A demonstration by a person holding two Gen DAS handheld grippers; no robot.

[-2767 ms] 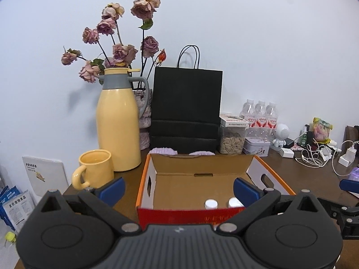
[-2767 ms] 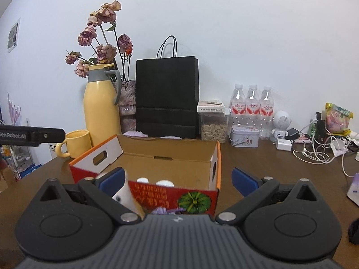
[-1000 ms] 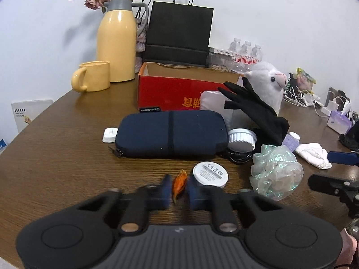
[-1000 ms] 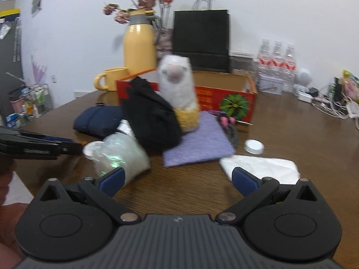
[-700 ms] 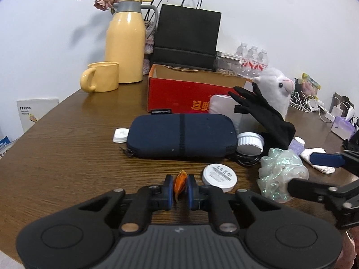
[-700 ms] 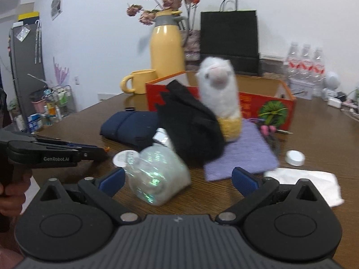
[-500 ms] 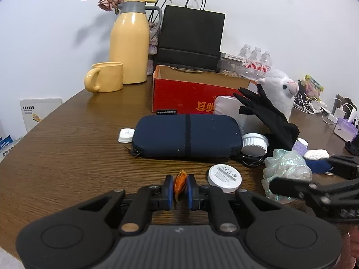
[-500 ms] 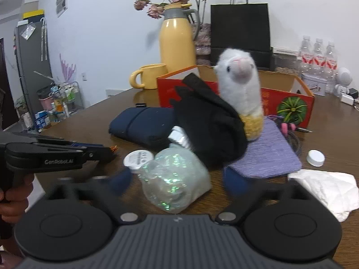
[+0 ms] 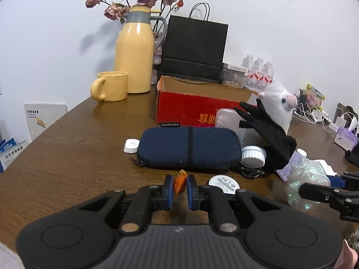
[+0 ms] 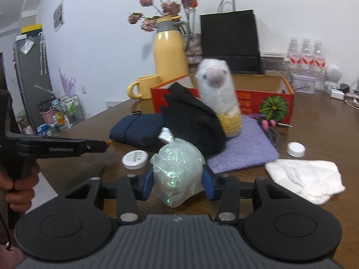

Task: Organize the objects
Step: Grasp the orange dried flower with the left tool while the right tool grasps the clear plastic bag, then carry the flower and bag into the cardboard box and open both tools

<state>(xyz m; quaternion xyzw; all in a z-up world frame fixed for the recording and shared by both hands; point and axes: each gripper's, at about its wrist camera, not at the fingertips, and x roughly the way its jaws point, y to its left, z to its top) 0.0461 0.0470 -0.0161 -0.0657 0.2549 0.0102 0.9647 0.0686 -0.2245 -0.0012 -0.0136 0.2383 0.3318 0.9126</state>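
My left gripper [image 9: 180, 187] is shut on a small orange wrapped piece [image 9: 180, 180], just above the brown table in front of a navy zip case [image 9: 188, 146]. My right gripper [image 10: 178, 179] has its jaws closing on a crumpled iridescent plastic bundle [image 10: 177, 170]. Both blue pads touch the bundle's sides. In the left wrist view that bundle [image 9: 307, 179] sits at the right, between the other gripper's fingers. A red cardboard box [image 9: 179, 109] stands open behind the clutter. A white plush alpaca [image 10: 215, 85] and a black glove [image 10: 193, 121] lie just past the bundle.
A purple cloth [image 10: 246, 148], white tissue [image 10: 305, 177], white cap [image 10: 296, 149] and round white disc [image 9: 223, 185] lie around. A yellow flask [image 9: 134, 56], mug [image 9: 112, 86] and black paper bag [image 9: 195, 49] stand at the back. Cables [image 9: 314, 114] crowd the far right.
My right gripper has moved in on the iridescent bundle and brought its jaws from wide open onto its sides. The left gripper has kept the orange piece and barely shifted.
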